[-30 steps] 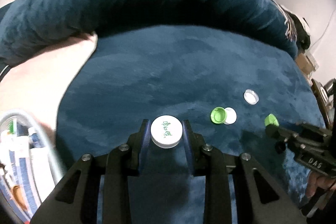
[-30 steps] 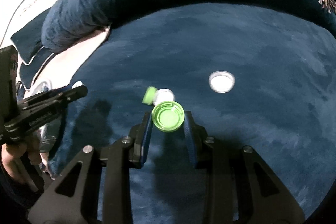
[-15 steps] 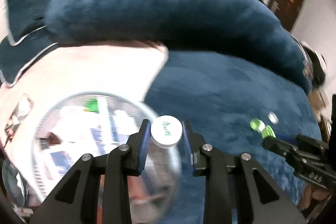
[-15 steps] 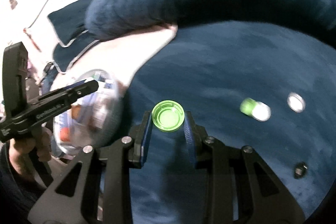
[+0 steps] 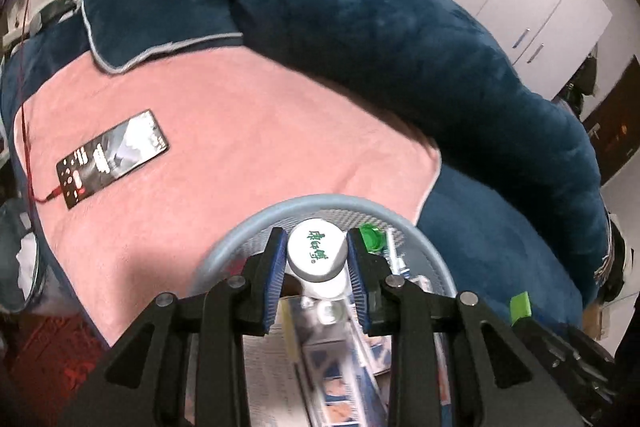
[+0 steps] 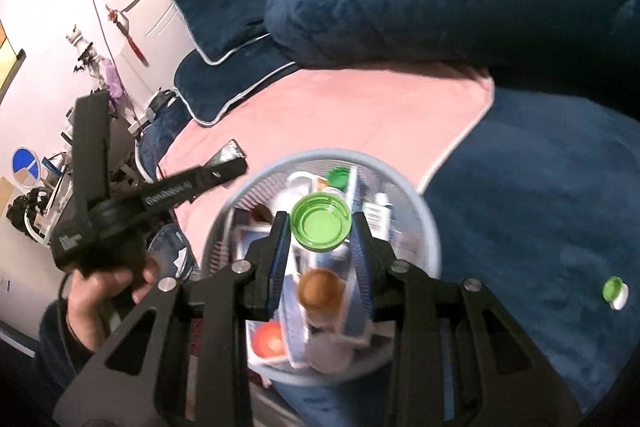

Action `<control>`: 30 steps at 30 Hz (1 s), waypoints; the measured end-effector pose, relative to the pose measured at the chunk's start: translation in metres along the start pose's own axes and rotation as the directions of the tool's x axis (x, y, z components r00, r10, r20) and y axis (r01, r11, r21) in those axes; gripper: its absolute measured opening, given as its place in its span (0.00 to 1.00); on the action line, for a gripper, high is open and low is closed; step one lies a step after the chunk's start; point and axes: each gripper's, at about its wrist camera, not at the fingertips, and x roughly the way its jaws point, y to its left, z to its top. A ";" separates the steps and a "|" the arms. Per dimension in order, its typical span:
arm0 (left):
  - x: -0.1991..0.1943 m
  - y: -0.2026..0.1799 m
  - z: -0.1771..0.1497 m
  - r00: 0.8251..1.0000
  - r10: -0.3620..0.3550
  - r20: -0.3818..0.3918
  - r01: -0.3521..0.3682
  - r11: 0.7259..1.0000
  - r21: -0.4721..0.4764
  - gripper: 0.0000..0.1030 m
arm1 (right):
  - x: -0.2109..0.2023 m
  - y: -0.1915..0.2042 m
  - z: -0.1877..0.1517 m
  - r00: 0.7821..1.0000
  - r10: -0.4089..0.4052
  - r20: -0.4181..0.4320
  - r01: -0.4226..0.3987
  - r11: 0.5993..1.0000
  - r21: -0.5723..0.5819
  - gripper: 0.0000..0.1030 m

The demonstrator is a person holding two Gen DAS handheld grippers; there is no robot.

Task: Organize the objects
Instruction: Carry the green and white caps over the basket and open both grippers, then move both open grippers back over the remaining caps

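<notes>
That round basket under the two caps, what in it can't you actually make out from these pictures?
- Left wrist view: basket near side hidden by the left hand-held gripper and its white cap; cartons below are blurred.
- Right wrist view: basket contents smeared by motion; the green cap in the right hand-held gripper covers the middle.
- Carton print: too blurred to read in either view.

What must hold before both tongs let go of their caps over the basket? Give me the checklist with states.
1. Left tongs shut on white cap: ok.
2. Right tongs shut on green cap: ok.
3. White cap above the basket: ok.
4. Green cap above the basket: ok.
5. Height above the contents: cannot tell.
6. All caps collected: not ok, green and white pair lies on the blue blanket.
</notes>
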 end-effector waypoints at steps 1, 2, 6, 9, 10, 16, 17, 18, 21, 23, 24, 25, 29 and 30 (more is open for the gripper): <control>0.001 0.002 -0.002 1.000 -0.001 -0.006 0.001 1.000 0.000 0.30 | 0.005 0.005 0.003 1.000 0.003 -0.004 -0.003 1.000 0.001 0.31; 0.003 0.004 -0.002 1.000 0.002 -0.012 -0.002 1.000 -0.001 0.30 | 0.009 0.007 0.005 1.000 0.007 -0.006 -0.007 1.000 0.002 0.31; 0.008 0.015 -0.003 0.999 0.043 -0.028 -0.044 0.999 -0.026 0.89 | 0.017 0.014 0.014 0.999 0.038 0.002 -0.038 0.999 0.026 0.36; 0.005 0.017 -0.005 0.998 0.068 -0.018 -0.069 0.997 -0.031 0.97 | 0.018 0.013 0.013 1.000 0.018 -0.004 -0.018 0.999 0.043 0.74; 0.005 0.017 -0.005 0.996 0.093 -0.013 -0.094 0.995 -0.026 0.97 | 0.017 0.012 0.012 1.000 0.004 0.006 -0.004 0.999 0.043 0.83; 0.008 0.007 -0.008 0.985 0.172 -0.012 -0.171 0.985 0.027 0.99 | 0.013 -0.006 0.006 0.991 -0.131 -0.009 0.131 0.991 0.033 1.00; 0.008 0.004 -0.008 0.984 0.175 -0.009 -0.175 0.984 0.041 0.99 | 0.012 -0.011 0.006 0.989 -0.148 -0.006 0.148 0.988 0.035 1.00; 0.008 -0.001 -0.009 0.984 0.181 -0.003 -0.180 0.982 0.059 0.99 | 0.009 -0.017 0.005 0.987 -0.158 -0.003 0.158 0.987 0.041 1.00; 0.006 -0.017 -0.014 0.983 0.184 0.012 -0.184 0.976 0.116 0.99 | -0.001 -0.034 0.004 0.983 -0.183 0.009 0.182 0.981 0.068 1.00; 0.005 -0.029 -0.016 0.985 0.174 0.017 -0.174 0.973 0.148 0.99 | -0.008 -0.044 0.005 0.980 -0.197 0.016 0.195 0.977 0.081 1.00; 0.005 -0.035 -0.017 0.985 0.172 0.021 -0.173 0.971 0.164 0.99 | -0.012 -0.048 0.005 0.979 -0.204 0.019 0.201 0.976 0.085 1.00; 0.004 -0.041 -0.018 0.985 0.172 0.024 -0.174 0.968 0.180 0.99 | -0.016 -0.052 0.004 0.977 -0.211 0.022 0.208 0.974 0.089 1.00; 0.006 -0.063 -0.021 0.986 0.163 0.021 -0.163 0.962 0.218 0.99 | -0.032 -0.067 0.002 0.972 -0.234 0.035 0.229 0.968 0.102 1.00; 0.007 -0.069 -0.022 0.987 0.161 0.020 -0.161 0.961 0.226 0.99 | -0.037 -0.071 0.001 0.971 -0.238 0.038 0.233 0.967 0.108 1.00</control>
